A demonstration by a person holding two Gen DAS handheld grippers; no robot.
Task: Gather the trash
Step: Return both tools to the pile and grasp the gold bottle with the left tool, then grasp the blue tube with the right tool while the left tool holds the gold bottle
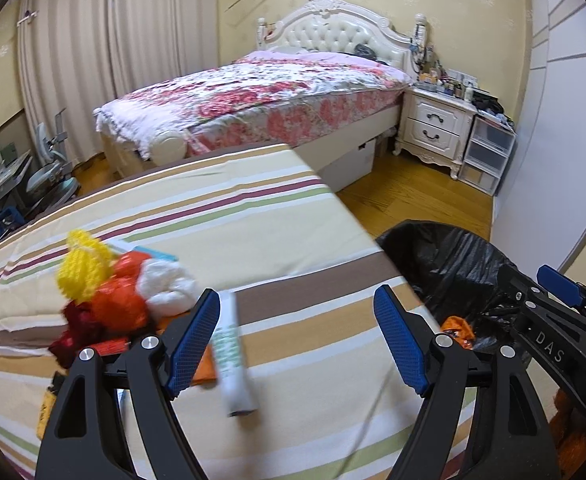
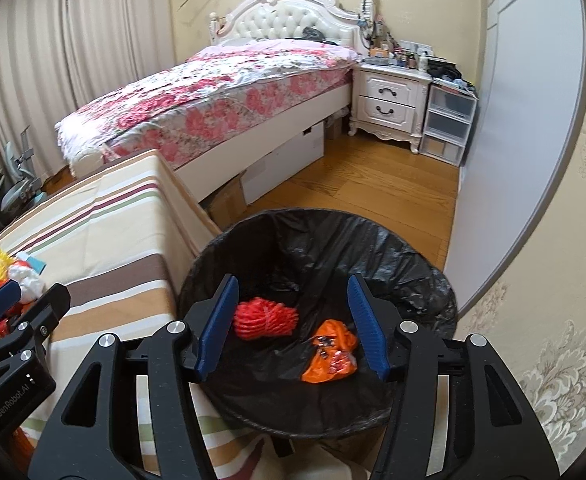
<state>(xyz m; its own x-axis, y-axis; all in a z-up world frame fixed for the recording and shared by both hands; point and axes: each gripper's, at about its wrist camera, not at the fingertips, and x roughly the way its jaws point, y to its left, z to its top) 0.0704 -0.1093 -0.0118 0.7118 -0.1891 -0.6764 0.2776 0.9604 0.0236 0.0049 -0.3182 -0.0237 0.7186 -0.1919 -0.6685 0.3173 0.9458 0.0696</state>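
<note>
Left gripper (image 1: 297, 340): black angular frame, blue cross-hatched pads, silver round screws. Right gripper (image 2: 293, 326): same build. White lettering "DAS" and "GenRobot.AI" on black housings beside the bin (image 2: 433, 280).

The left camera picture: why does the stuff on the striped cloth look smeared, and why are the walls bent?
Left wrist view: the white tube and the pile of trash are streaked by motion blur, while the bed behind stays fairly sharp. Right wrist view: crisper, the red net in the black bin bag is clear. Both views: fisheye lenses bow the walls, with dark corners.
</note>
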